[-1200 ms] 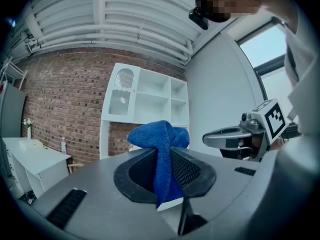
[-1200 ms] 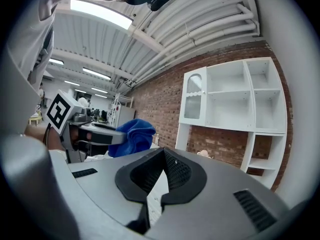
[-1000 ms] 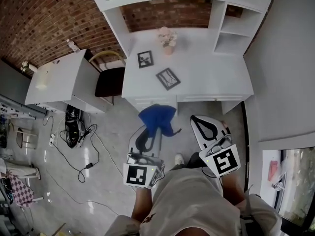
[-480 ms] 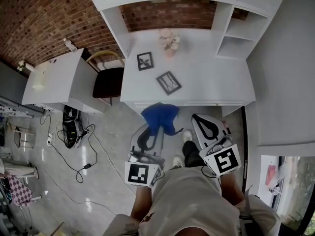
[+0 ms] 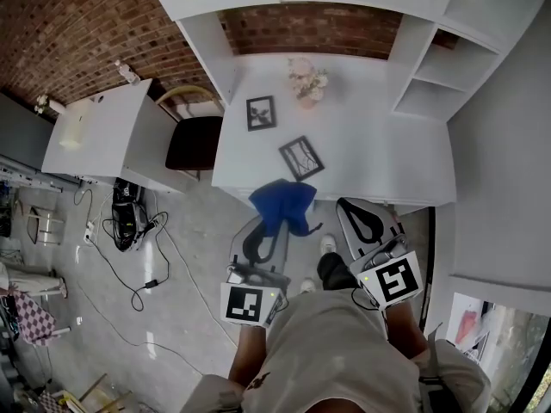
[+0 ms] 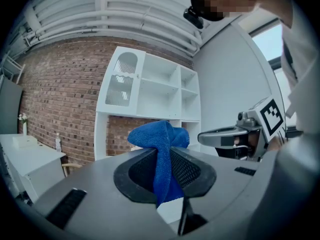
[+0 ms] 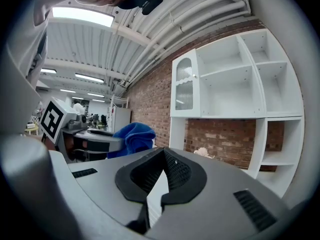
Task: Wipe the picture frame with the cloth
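I hold the left hand-held gripper [image 5: 258,235] low in front of me. Its jaws are pinching the blue cloth [image 5: 282,206]. In the left gripper view the cloth [image 6: 161,149] sticks up between the two black pads and hangs down a bit.

The right hand-held gripper [image 5: 351,213] is at 3 o'clock from the left one, a little apart. Its jaws are pressed together at the tips, with nothing between them. From the right gripper view I see the cloth [image 7: 134,136] at 9 o'clock, bunched on the left hand-held gripper [image 7: 95,143].

The white desk [image 5: 379,144] is at 12 o'clock from me. The cloth hangs over the floor just at the desk's near edge. A tilted picture frame [image 5: 301,157] lies on the desk at 12 o'clock from the cloth, close by. A second small frame [image 5: 261,112] sits at 11 o'clock from the tilted one. A pot of pale flowers [image 5: 308,82] stands near the brick wall [image 5: 86,33]. A dark chair [image 5: 191,140] is at 9 o'clock from the desk.
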The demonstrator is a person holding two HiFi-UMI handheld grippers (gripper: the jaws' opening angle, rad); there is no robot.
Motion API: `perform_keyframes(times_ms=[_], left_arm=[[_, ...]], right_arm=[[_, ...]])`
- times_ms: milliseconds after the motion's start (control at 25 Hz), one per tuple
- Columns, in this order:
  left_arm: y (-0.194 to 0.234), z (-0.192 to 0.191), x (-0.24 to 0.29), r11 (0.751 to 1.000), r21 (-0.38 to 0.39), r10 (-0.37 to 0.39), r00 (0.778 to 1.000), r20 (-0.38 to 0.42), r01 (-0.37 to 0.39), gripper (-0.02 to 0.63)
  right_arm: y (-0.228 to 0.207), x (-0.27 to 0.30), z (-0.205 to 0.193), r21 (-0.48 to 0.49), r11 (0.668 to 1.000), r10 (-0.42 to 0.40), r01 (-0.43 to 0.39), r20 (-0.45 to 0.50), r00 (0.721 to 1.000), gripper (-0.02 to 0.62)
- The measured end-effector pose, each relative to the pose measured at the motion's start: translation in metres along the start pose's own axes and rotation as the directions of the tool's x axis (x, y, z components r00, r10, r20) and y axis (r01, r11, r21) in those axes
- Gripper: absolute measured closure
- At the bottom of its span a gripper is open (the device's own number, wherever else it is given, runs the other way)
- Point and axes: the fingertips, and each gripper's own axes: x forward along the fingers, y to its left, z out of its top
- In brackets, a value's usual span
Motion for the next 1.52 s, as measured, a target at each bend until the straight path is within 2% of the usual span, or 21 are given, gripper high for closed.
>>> perform_keyframes(times_ms=[360,800,1240,1520], left_arm=[[0.016,-0.008,0.049,0.997,-0.036,0.066,0.997,-0.049,-0.068,0.534],[0.025,-0.028,0.099,0.991,-0.028,0.129,0.989,-0.070,-0.131,0.534],[0.038,-0.057,0.127,0.992,-0.034,0.116,0.989,-0.086,-0.120,0.534],[0.048,-0.084,0.139,0.995,-0.080,0.060,0.995,-0.084,-0.067,0.534]], right_arm=[[-0.047,0.038,-0.010,0.026,0.998,0.064,-0.063,-0.022,0.998,0.598],[-0.092,0.074,-0.047,0.069,0.990,0.129,-0.125,-0.053,0.990,0.598],[-0.103,0.101,-0.083,0.107,0.986,0.140,-0.128,-0.104,0.985,0.598],[-0.104,0.114,-0.113,0.135,0.987,0.109,-0.090,-0.145,0.983,0.598]])
